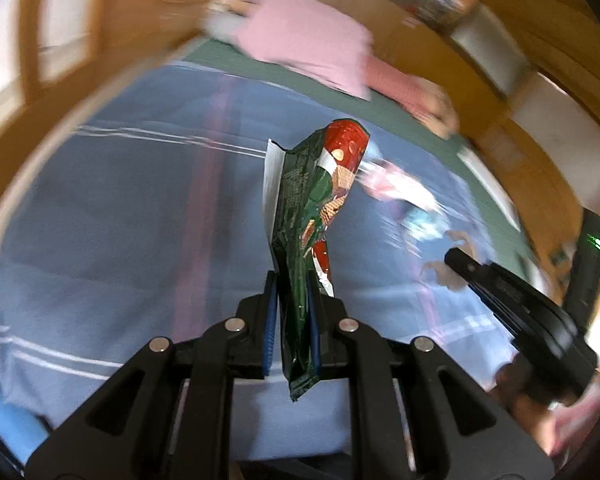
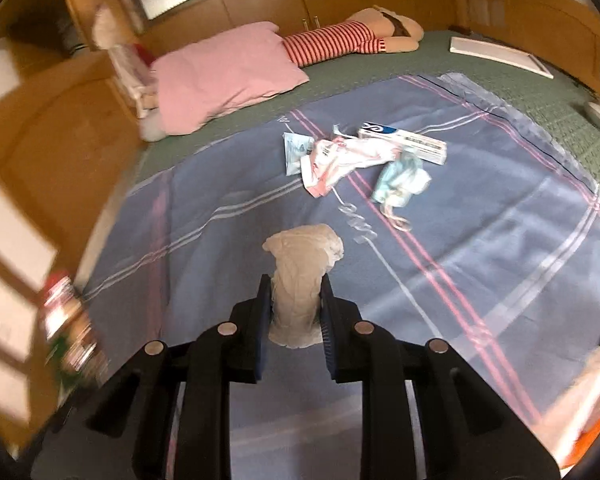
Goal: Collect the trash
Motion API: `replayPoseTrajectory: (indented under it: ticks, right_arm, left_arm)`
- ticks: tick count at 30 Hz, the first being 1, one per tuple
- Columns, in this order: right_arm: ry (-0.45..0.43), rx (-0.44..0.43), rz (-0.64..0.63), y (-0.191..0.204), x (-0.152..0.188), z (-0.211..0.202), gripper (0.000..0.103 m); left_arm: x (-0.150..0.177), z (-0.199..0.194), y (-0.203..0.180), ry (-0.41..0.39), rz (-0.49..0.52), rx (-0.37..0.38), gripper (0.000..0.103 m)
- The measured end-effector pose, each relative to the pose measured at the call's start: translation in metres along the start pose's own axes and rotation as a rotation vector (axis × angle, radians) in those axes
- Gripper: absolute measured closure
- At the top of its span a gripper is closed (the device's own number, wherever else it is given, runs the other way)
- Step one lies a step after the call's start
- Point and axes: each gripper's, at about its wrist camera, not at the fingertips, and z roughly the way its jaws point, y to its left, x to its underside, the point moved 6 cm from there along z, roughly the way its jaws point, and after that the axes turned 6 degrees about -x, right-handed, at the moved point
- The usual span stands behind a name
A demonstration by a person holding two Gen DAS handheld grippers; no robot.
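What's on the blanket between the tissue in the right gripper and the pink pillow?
Nothing. In the right wrist view the blanket lies bare between the tissue and pink pillow; the wrappers sit off to the right.

A green-covered bed (image 2: 500,80) carries a blue plaid blanket (image 2: 480,264), a pink pillow (image 2: 224,76) and scattered wrappers (image 2: 340,160).

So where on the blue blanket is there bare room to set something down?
The blue blanket is bare between the pink pillow and the crumpled tissue in the right gripper, and along its near right. It is crowded mid-blanket: white box, pink-white wrapper, light-blue wrapper.
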Motion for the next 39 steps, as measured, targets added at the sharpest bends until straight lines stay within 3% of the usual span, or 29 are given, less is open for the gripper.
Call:
replayPoseTrajectory:
  ticks: [3,6,8,10,12,13,14,15,18,20,21,22,23,24,26,29,33,35,37,39]
  right_arm:
    - [0.023,-0.008,-0.035,-0.036,0.007,-0.062,0.079]
    - [0.067,0.091,-0.058,-0.098,0.024,-0.122,0.079]
    - [0.108,0.137,-0.044,-0.124,0.037,-0.140,0.079]
    - [0.205,0.207,-0.019,-0.161,0.067,-0.156,0.078]
    - [0.308,0.215,0.021,-0.184,0.093,-0.158,0.068]
    - [0.335,0.199,0.081,-0.197,0.103,-0.163,0.051]
    - [0.311,0.186,0.155,-0.210,0.104,-0.172,0.033]
    - [0.256,0.196,0.212,-0.223,0.099,-0.185,0.028]
    - [0.055,0.282,0.315,-0.249,0.078,-0.225,0.026]
    - [-0.026,0.302,0.349,-0.257,0.070,-0.243,0.023]
    - [-0.089,0.314,0.365,-0.260,0.061,-0.257,0.023]
    - [-0.105,0.321,0.363,-0.266,0.059,-0.260,0.022]
    - [-0.123,0.332,0.351,-0.265,0.053,-0.263,0.022]
    - [-0.126,0.335,0.340,-0.266,0.051,-0.264,0.022]
    - [-0.130,0.325,0.306,-0.257,0.037,-0.259,0.022]
    - [-0.108,0.279,0.255,-0.242,0.012,-0.239,0.020]
    - [-0.087,0.214,0.136,-0.211,-0.034,-0.195,0.020]
    - [-0.080,0.159,0.081,-0.183,-0.052,-0.161,0.020]
    - [-0.062,0.068,0.073,-0.157,-0.067,-0.121,0.020]
    - [-0.026,-0.101,0.136,-0.127,-0.083,-0.060,0.020]
  left_arm:
    - [0.016,-0.002,-0.040,0.046,0.122,0.171,0.089]
    - [0.033,-0.007,-0.078,0.086,0.207,0.318,0.089]
    - [0.044,-0.011,-0.100,0.113,0.237,0.408,0.089]
    - [0.062,-0.014,-0.131,0.157,0.282,0.517,0.089]
    - [0.084,-0.014,-0.160,0.208,0.343,0.577,0.089]
    - [0.095,-0.013,-0.171,0.233,0.368,0.595,0.089]
    - [0.107,-0.011,-0.184,0.257,0.392,0.609,0.089]
    - [0.124,-0.010,-0.198,0.294,0.432,0.629,0.089]
    - [0.162,-0.010,-0.228,0.361,0.514,0.667,0.089]
    - [0.194,-0.009,-0.247,0.416,0.566,0.690,0.084]
    - [0.209,-0.007,-0.255,0.451,0.587,0.696,0.062]
    - [0.221,-0.004,-0.258,0.484,0.599,0.691,0.031]
    - [0.227,-0.002,-0.259,0.495,0.606,0.676,0.025]
    - [0.228,0.000,-0.258,0.483,0.613,0.647,0.025]
    - [0.213,-0.004,-0.250,0.456,0.576,0.663,0.019]
    - [0.158,-0.006,-0.222,0.355,0.451,0.615,0.013]
    - [0.065,0.016,-0.152,0.305,0.177,0.317,0.013]
    - [0.030,0.019,-0.110,0.221,0.098,0.202,0.013]
    - [0.011,0.022,-0.059,0.143,0.011,0.110,0.011]
    - [0.009,0.036,-0.007,0.158,-0.116,0.008,0.011]
